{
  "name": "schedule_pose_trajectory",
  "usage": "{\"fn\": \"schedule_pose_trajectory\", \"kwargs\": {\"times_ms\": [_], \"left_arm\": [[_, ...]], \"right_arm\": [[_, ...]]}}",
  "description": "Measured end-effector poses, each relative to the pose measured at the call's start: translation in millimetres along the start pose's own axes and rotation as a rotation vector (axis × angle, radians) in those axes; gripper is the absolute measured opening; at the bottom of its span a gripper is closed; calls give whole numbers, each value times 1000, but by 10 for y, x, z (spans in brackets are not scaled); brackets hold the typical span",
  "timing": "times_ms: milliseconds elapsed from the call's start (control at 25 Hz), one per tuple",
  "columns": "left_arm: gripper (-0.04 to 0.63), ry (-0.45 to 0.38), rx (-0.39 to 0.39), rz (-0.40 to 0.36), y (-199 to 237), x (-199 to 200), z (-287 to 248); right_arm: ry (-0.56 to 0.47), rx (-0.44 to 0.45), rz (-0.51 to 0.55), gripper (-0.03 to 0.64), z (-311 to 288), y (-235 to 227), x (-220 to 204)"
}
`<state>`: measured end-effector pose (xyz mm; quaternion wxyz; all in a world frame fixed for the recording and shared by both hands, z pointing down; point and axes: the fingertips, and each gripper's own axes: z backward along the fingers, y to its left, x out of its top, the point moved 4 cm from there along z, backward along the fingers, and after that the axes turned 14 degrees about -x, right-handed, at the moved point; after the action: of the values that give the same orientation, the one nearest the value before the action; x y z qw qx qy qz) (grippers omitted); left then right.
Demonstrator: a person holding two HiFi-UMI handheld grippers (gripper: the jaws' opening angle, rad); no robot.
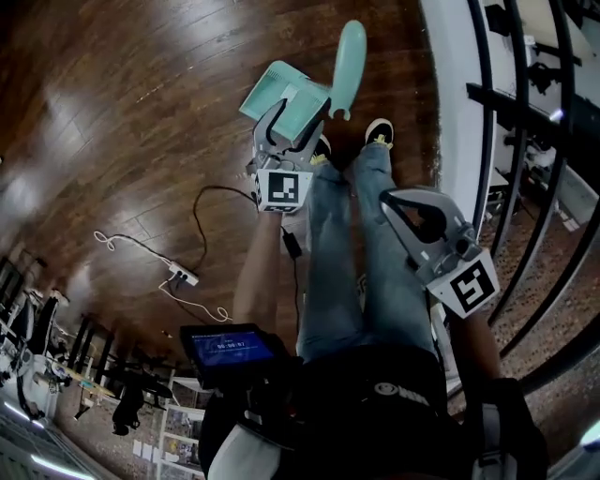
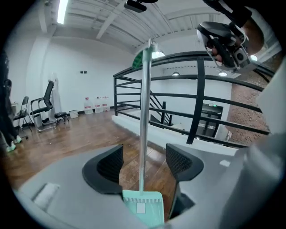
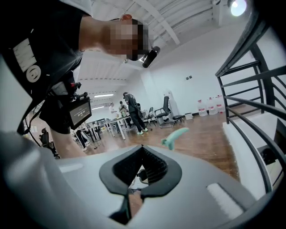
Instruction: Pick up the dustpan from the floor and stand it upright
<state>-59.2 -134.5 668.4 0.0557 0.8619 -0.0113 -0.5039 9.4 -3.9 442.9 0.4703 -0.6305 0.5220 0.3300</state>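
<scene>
Left gripper before upright dustpan

The head view is dim, with a pale sheen on the wood floor left of the black railing. The left gripper view is bright. A ceiling strip light glares far left of the railing, and round lamps glow behind it. All 3 views bow the railing's bars. Below the railing, the left gripper looks soft close to the lens, and the corners go black.

Power strip, railing, office chair
</scene>
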Motion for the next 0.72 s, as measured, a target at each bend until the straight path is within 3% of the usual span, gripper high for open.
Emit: {"fn": "schedule_pose_trajectory", "kwargs": {"times_ms": [160, 280, 320, 400, 480, 720], "left_arm": [[306, -70, -12, 29, -225, 618, 633], [39, -112, 51, 13, -419, 1376, 1222], [12, -146, 65, 15, -507, 1642, 1423], [11, -219, 58, 30, -743, 2113, 1759], [11, -242, 42, 3, -1021, 2499, 1980], [12, -321, 92, -201, -1733, 3286, 2377]], "right_arm": [[-9, 39, 42, 3, 183, 332, 454], [-60, 58, 62, 3, 374, 540, 833], [-83, 68, 69, 3, 445, 607, 936], [-123, 84, 97, 3, 609, 709, 1101], [-161, 83, 103, 3, 786, 748, 1278], [-351, 126, 134, 3, 1318, 907, 1690]]}}
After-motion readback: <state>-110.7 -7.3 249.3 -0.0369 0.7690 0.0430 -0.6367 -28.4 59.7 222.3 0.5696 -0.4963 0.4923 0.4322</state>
